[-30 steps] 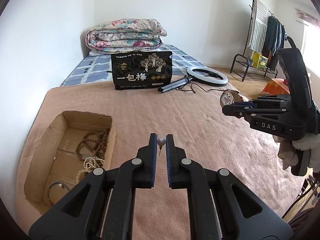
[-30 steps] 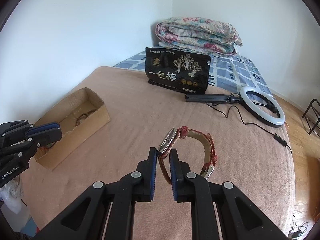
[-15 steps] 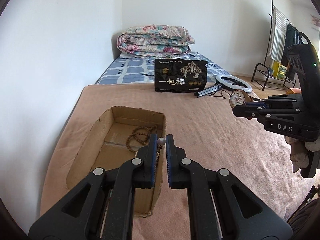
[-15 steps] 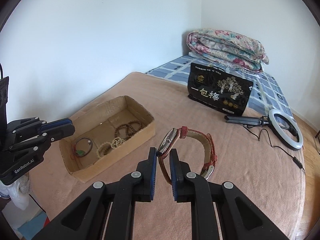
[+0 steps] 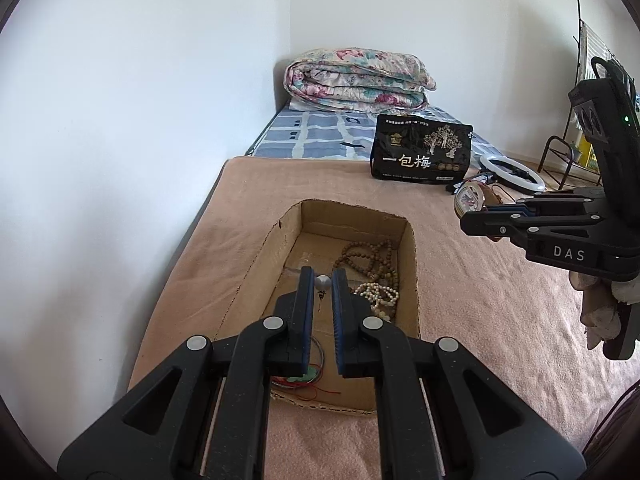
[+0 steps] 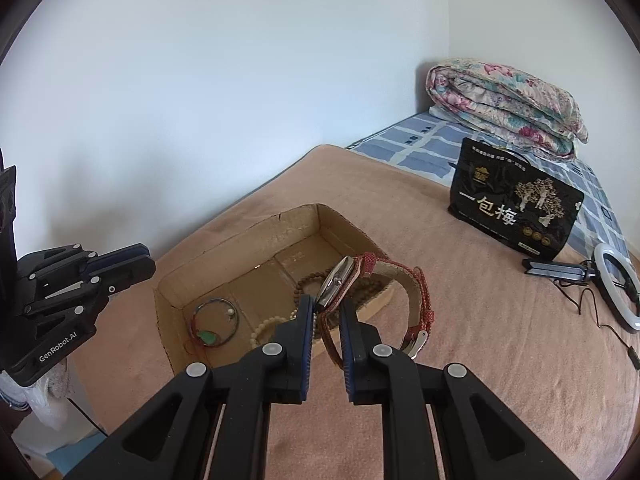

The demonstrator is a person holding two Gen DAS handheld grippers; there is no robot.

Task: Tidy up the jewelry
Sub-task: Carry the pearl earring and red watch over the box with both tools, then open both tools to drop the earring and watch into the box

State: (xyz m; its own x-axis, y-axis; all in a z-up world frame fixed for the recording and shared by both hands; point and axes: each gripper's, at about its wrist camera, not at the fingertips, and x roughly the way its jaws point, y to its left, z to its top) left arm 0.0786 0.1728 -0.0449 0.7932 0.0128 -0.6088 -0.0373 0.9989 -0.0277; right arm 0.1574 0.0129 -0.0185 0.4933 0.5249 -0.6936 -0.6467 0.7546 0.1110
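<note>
My left gripper (image 5: 322, 285) is clenched on a small silver ball-headed stud earring (image 5: 322, 283), its thin pin hanging down between the blue pads, and it hangs above the open shallow brown cardboard box (image 5: 412, 264). My right gripper (image 6: 325, 312) pinches a round steel-cased wristwatch with a red woven strap (image 6: 340, 285) by the edge of its case — the strap loops out to the right with the buckle dangling, over the near corner of the same box. On the box floor lie a string of brown wooden beads (image 5: 370, 258), a cream-coloured bead bracelet (image 5: 378, 294) just beside it, and a thin dark wire bangle with a green stone and red thread (image 6: 214, 322) at the nearer end. The box sits on a salmon-pink plush blanket (image 5: 480, 300) — beyond it stand a black printed snack bag (image 5: 420, 150), a white ring light (image 6: 616, 292) with its cable, and a folded floral quilt (image 5: 356, 80) on the blue checked sheet.
</note>
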